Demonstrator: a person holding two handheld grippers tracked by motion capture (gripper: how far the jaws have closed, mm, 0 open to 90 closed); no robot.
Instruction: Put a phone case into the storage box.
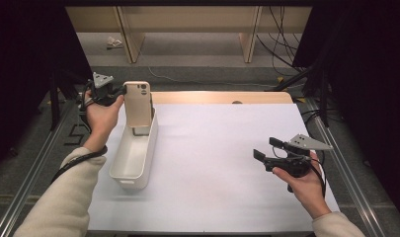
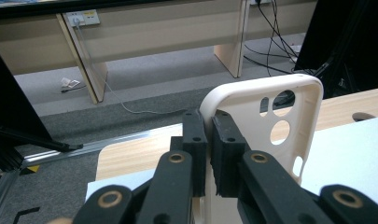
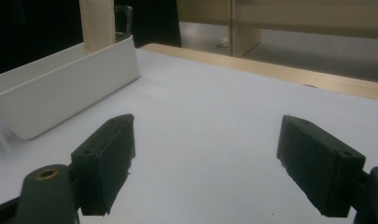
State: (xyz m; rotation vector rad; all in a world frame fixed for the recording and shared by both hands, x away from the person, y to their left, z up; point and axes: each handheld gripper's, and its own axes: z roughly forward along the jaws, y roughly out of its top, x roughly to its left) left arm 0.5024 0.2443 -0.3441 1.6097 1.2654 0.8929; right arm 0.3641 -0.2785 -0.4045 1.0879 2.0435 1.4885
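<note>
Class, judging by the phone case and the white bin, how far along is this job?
Done: the left claw has gripped the cream phone case by its edge. In hand: the case stands upright at the white bin's far end. Left: releasing it. The right claw waits open.

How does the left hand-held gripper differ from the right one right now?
The left hand-held gripper is shut on the phone case; the right hand-held gripper is open and holds nothing. The left is raised over the white bin; the right hovers over bare table. Both have black jaws.
</note>
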